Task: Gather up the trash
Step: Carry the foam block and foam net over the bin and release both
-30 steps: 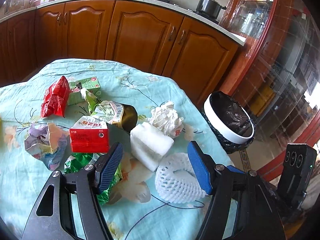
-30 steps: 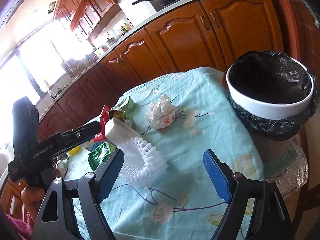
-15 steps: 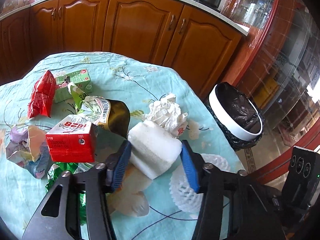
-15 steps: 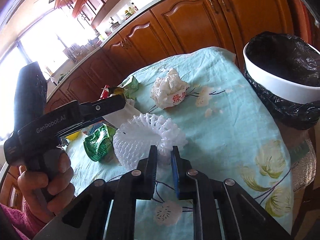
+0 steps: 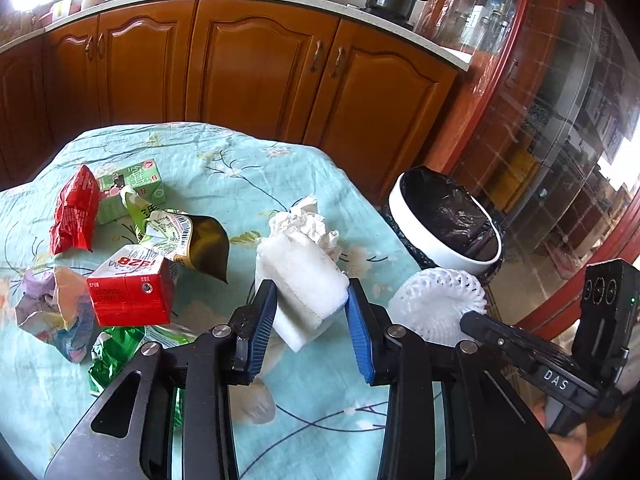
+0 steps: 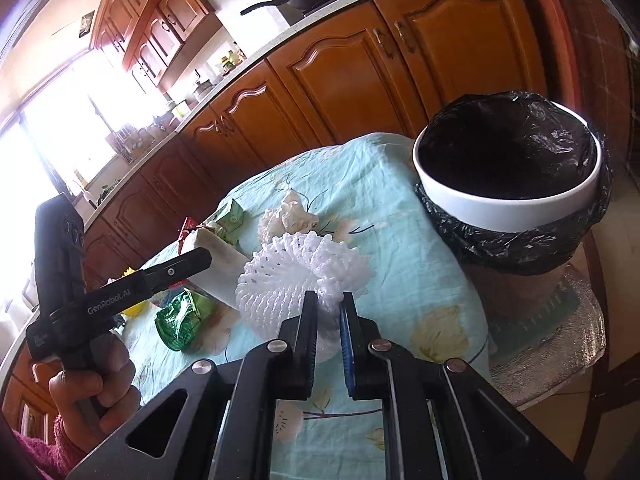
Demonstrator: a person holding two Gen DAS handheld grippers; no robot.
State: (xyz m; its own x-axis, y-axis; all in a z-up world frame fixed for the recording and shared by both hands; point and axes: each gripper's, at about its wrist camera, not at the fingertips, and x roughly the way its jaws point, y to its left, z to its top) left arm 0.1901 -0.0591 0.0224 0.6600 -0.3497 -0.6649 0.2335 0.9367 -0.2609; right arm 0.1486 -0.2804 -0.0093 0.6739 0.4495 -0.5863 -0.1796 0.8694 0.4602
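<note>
Both claws, open a second ago, are now clamped: left gripper (image 5: 310,300) on the sponge (image 5: 300,272), right gripper (image 6: 328,312) on the foam net (image 6: 300,272). Both pieces look ready for the bin (image 6: 508,210), ahead and right.

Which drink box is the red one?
The red carton printed "1928", nearest the left gripper. The other box is green, lying farther back beside the red wrapper.

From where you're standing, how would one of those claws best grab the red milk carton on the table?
Probably across the two flat side walls of the red carton, coming down from above. It sits upright-ish as a box with parallel faces, so the pads can press flat. Avoid the folded white top, which slopes. The crumpled paper and green wrapper crowd its near side, so a low approach looks awkward.
</note>
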